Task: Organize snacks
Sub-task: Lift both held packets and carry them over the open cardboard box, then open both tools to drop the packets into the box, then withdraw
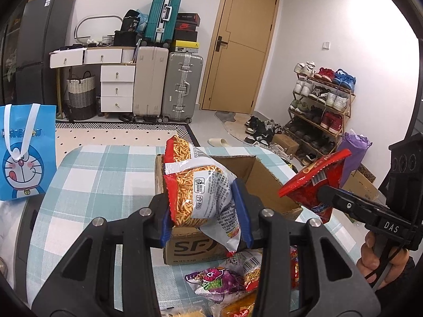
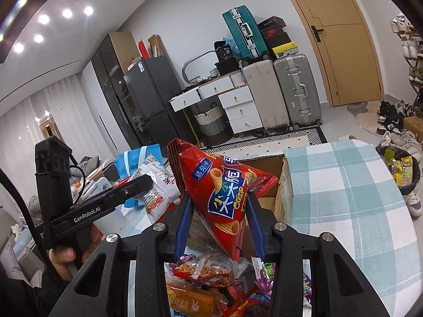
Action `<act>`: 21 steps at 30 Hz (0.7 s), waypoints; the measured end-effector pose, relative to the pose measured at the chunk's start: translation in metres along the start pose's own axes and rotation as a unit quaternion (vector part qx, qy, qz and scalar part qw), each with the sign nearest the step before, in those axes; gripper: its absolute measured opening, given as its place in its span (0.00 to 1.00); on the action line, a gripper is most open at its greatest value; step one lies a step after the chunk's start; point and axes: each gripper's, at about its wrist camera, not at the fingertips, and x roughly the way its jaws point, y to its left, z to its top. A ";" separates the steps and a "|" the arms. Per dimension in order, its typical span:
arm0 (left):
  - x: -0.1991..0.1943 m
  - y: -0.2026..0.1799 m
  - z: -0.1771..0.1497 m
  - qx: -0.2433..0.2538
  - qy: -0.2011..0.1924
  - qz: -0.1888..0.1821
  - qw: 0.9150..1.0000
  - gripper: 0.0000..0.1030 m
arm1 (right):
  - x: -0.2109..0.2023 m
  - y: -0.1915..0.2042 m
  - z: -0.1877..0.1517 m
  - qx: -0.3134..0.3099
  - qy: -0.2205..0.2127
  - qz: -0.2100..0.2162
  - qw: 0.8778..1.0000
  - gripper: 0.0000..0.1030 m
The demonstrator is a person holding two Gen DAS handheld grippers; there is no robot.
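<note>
My left gripper (image 1: 205, 208) is shut on a white and red bag of noodle sticks (image 1: 201, 185) and holds it above the near wall of the open cardboard box (image 1: 267, 182). My right gripper (image 2: 218, 219) is shut on a red crisp bag (image 2: 224, 192) and holds it over the box's (image 2: 283, 185) near side. In the left wrist view the red bag (image 1: 314, 177) hangs at the box's right edge. Several loose snack packs (image 2: 211, 277) lie on the table below both grippers; they also show in the left wrist view (image 1: 224, 280).
The box stands on a round table with a teal checked cloth (image 1: 105, 174). A blue Doraemon bag (image 1: 23, 153) stands at the table's left. A bin with wrappers (image 2: 401, 169) sits on the floor right of the table. Suitcases, drawers and a shoe rack line the far walls.
</note>
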 end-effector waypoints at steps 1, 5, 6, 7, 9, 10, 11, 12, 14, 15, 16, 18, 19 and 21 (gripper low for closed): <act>0.004 0.001 0.000 0.001 0.001 0.001 1.000 0.36 | 0.003 -0.001 0.001 0.001 0.002 -0.001 1.000 0.39; 0.019 0.005 0.004 0.005 0.007 0.005 1.000 0.36 | 0.012 -0.003 0.003 0.002 0.008 -0.004 1.000 0.39; 0.023 0.006 0.004 0.006 0.009 0.005 1.000 0.36 | 0.014 -0.003 0.004 0.002 0.010 -0.007 1.000 0.39; 0.028 0.006 0.005 0.007 0.011 0.006 1.000 0.36 | 0.016 -0.003 0.004 0.003 0.011 -0.008 1.000 0.39; 0.033 0.007 0.005 0.009 0.013 0.008 1.000 0.36 | 0.020 -0.005 0.005 0.008 0.015 -0.010 1.000 0.39; 0.036 0.007 0.006 0.010 0.013 0.007 1.000 0.36 | 0.021 -0.006 0.005 0.009 0.018 -0.010 1.000 0.39; 0.038 0.007 0.007 0.013 0.012 0.007 1.000 0.36 | 0.023 -0.006 0.005 0.010 0.019 -0.010 1.000 0.39; 0.041 0.007 0.008 0.015 0.011 0.007 1.000 0.36 | 0.025 -0.007 0.005 0.009 0.021 -0.011 1.000 0.39; 0.043 0.006 0.009 0.016 0.007 0.007 1.000 0.36 | 0.027 -0.006 0.005 0.008 0.024 -0.012 1.000 0.39; 0.045 0.007 0.009 0.018 0.005 0.007 1.000 0.36 | 0.028 -0.007 0.005 0.008 0.024 -0.012 1.000 0.39; 0.046 0.007 0.009 0.020 0.006 0.008 1.000 0.36 | 0.030 -0.008 0.005 0.008 0.026 -0.013 1.000 0.39; 0.051 0.007 0.008 0.019 0.010 0.008 1.000 0.36 | 0.033 -0.010 0.004 0.013 0.031 -0.018 0.999 0.39; 0.053 0.008 0.007 0.017 0.014 0.008 1.000 0.36 | 0.035 -0.012 0.004 0.015 0.034 -0.019 0.999 0.39; 0.056 0.008 0.005 0.017 0.021 0.011 1.000 0.36 | 0.036 -0.014 0.004 0.018 0.033 -0.023 0.999 0.41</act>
